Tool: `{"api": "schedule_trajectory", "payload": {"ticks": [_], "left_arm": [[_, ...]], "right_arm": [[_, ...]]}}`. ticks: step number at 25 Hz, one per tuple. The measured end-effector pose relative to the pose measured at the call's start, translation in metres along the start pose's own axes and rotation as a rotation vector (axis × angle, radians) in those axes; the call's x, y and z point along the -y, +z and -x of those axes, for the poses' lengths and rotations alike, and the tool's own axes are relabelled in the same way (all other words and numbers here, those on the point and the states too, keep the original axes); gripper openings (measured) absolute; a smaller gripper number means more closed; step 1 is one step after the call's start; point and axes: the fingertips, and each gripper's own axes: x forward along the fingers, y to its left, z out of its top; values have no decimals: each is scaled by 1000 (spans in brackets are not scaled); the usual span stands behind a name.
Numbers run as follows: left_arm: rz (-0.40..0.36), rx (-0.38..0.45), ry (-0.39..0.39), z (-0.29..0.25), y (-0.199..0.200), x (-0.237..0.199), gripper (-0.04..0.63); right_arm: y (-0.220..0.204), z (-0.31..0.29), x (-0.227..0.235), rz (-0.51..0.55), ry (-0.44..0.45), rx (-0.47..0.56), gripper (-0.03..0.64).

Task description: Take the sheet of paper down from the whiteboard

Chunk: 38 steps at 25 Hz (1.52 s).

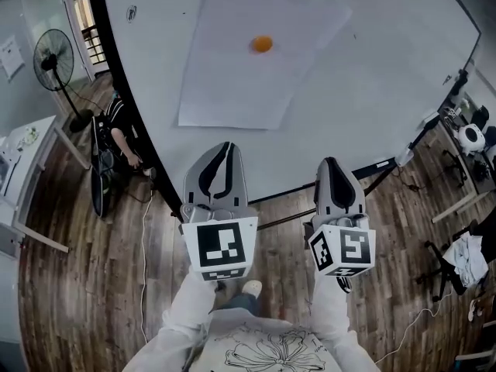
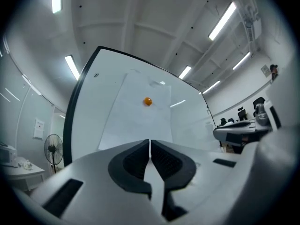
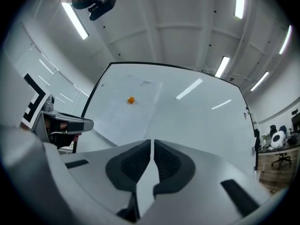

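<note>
A large white sheet of paper [image 1: 248, 53] hangs on the whiteboard [image 1: 372, 84], pinned by a round orange magnet [image 1: 262, 44]. The sheet [image 2: 136, 121] and magnet [image 2: 147, 101] fill the middle of the left gripper view; in the right gripper view the sheet [image 3: 126, 116] and magnet [image 3: 131, 100] sit left of centre. My left gripper [image 1: 219, 155] is shut and empty, just below the sheet's lower edge and short of the board. My right gripper [image 1: 332, 169] is shut and empty too, further right, in front of bare board.
A standing fan [image 1: 56, 60] is at the left beside a seated person [image 1: 116, 130] and a white table [image 1: 23, 177]. Desks, chairs and cables [image 1: 465, 208] stand at the right on the wooden floor. The board's black lower frame [image 1: 279, 196] runs just past the grippers.
</note>
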Motion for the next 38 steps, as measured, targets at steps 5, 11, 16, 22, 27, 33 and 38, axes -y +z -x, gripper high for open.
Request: {"api": "schedule_trajectory", "payload": {"ticks": [5,11,16,22,27,33,38], "left_arm": [[-20,35,15,-46,16,3,12],[-69,85,60,-73,46,8,12],[-113,115,120,-84,72,11,14],[-152,124,206,-96,96,18,19],[-202,108,245,-106,107,23,90],[-269,78,282,-117,121,29,149],[-290,50,301,-126,122,29,163]], "right_arm": [[9,-55,26,14,60,55,5],[37,-95,42,21,153,117,25],[66,-114,44,4,273,181,67],[92,-128,50,15,396,233,87],[110,-137,48,36,485,272,109],[133,-143,45,24,561,314,121],[142,-149,42,26,588,319,127]]}}
